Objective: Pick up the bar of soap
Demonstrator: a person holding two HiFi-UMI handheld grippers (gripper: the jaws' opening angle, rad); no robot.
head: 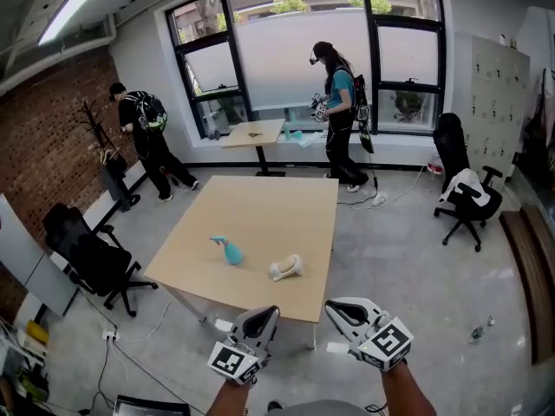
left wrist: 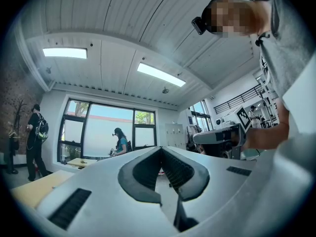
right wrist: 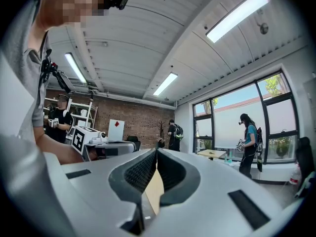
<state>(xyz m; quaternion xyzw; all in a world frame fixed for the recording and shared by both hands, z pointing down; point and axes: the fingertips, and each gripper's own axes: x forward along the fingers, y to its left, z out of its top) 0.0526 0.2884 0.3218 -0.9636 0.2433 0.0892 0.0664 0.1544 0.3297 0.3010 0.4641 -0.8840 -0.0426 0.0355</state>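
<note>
A light wooden table [head: 260, 215] stands in the middle of the room in the head view. Near its front edge lie a cream-white rounded object [head: 286, 268], which may be the bar of soap, and a teal bottle-like object [head: 227, 250] to its left. Both grippers hang in the air short of the table's near edge, pointing toward it. My left gripper [head: 269, 314] is shut with nothing in it, its ribbed pads meeting [left wrist: 160, 150]. My right gripper [head: 333, 307] is likewise shut and empty [right wrist: 156, 152]. Neither touches the table or the objects.
Black office chairs stand left of the table [head: 95, 260] and at the right [head: 464, 193]. A person [head: 340, 115] stands by a small table [head: 253, 133] at the window. Another person [head: 143, 137] is by the brick wall. Cables lie on the grey floor.
</note>
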